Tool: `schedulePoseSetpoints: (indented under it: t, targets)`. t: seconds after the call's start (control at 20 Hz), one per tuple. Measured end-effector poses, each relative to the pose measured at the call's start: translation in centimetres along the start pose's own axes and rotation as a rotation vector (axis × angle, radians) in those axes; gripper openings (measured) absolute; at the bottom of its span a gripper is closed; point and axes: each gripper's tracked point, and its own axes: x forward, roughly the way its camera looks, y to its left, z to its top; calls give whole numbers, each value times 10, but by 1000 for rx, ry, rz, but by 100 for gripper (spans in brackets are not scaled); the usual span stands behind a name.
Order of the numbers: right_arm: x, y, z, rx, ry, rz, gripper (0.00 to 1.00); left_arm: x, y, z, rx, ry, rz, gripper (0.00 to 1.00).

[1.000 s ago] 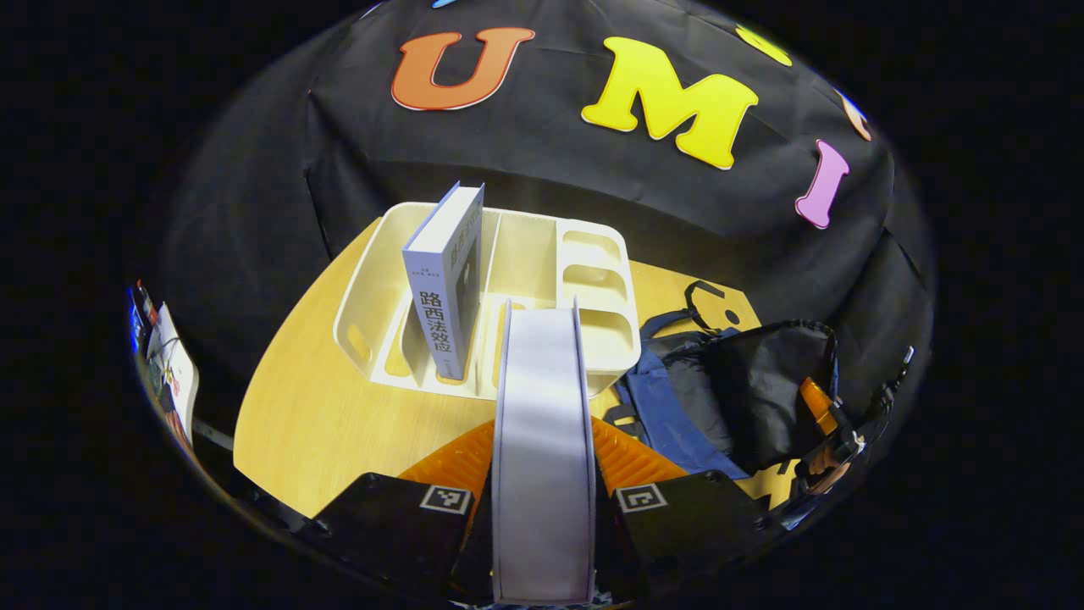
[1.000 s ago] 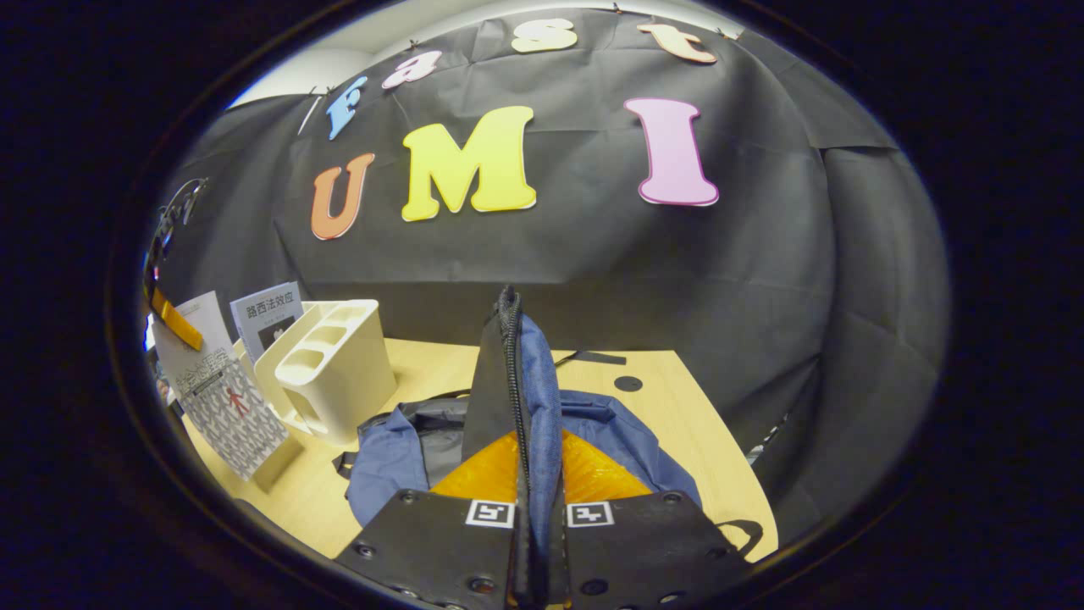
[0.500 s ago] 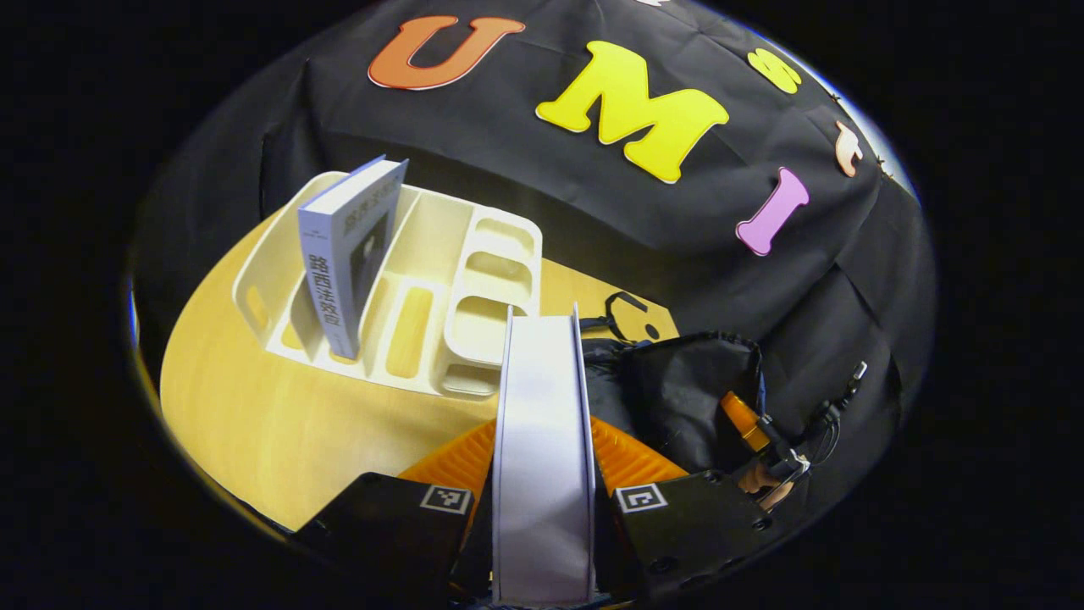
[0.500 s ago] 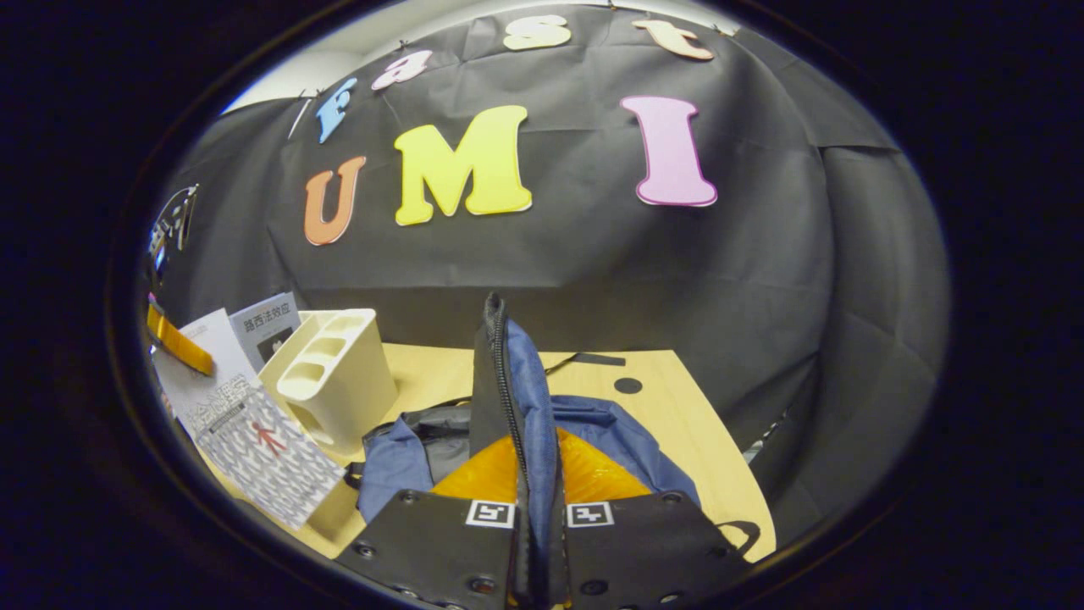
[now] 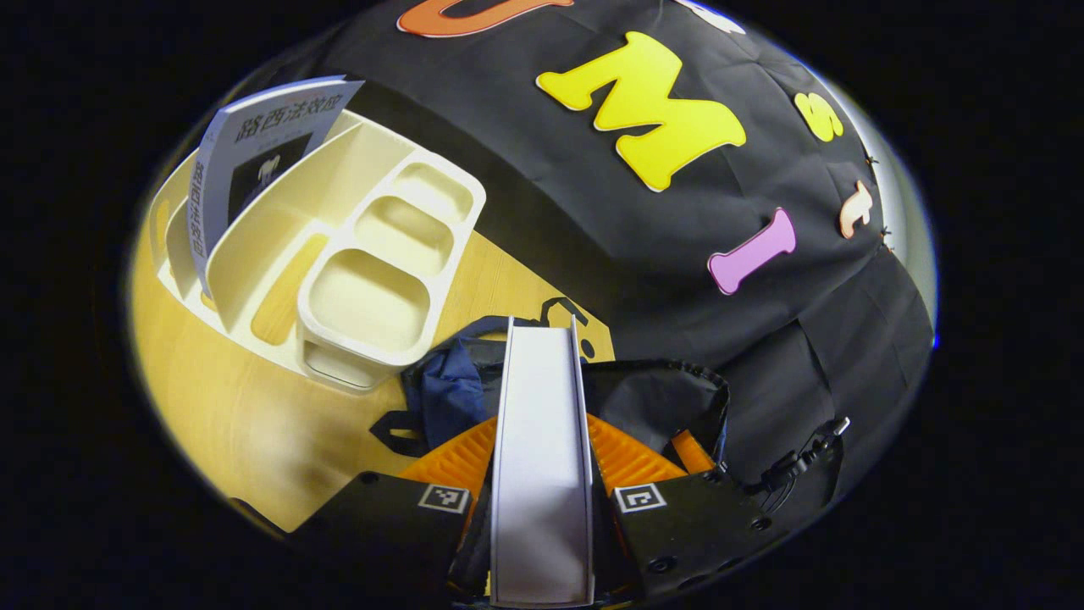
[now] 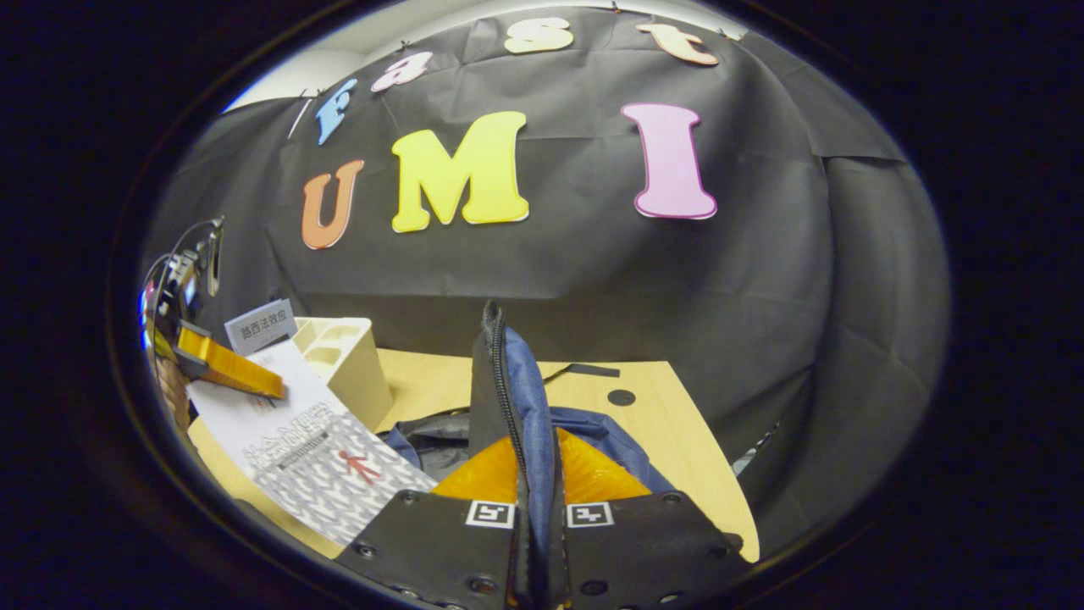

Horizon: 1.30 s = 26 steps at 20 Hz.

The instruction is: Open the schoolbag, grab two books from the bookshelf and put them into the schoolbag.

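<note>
Wooden worktop (image 5: 254, 424) below: left gripper (image 5: 542, 474) fingers clamp a white book (image 5: 542, 440) edge-on over the schoolbag (image 5: 669, 398); right gripper (image 6: 533, 517) pinches its zippered fabric rim (image 6: 508, 398) upright.

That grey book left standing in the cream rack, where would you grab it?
By the top edge of the grey book, coming from above: it stands on end in a slot of the cream rack, only its upper part rising clear of the dividers.
</note>
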Motion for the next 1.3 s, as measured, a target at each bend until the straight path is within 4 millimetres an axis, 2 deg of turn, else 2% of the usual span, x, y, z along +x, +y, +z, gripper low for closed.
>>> schedulePoseSetpoints:
  t: [0.25,0.5,0.65,0.8,1.05,1.3]
  targets:
    - [3,1,9,20,-9,8,7,45,-11,12,-109,-75,-49,48]
    - [-1,3,21,72,-29,24,5,88,-15,12,-152,-102,-46,48]
    - [-1,6,24,106,-38,40,7,104,-19,9,-139,-127,-44,48]
    - [-1,8,32,125,-62,39,8,116,-26,0,-128,-144,-43,48]
    - [-8,22,44,120,-106,48,8,139,-38,-27,-141,-183,-62,48]
    - [-16,34,58,102,-147,61,7,160,-50,-44,-153,-234,-98,48]
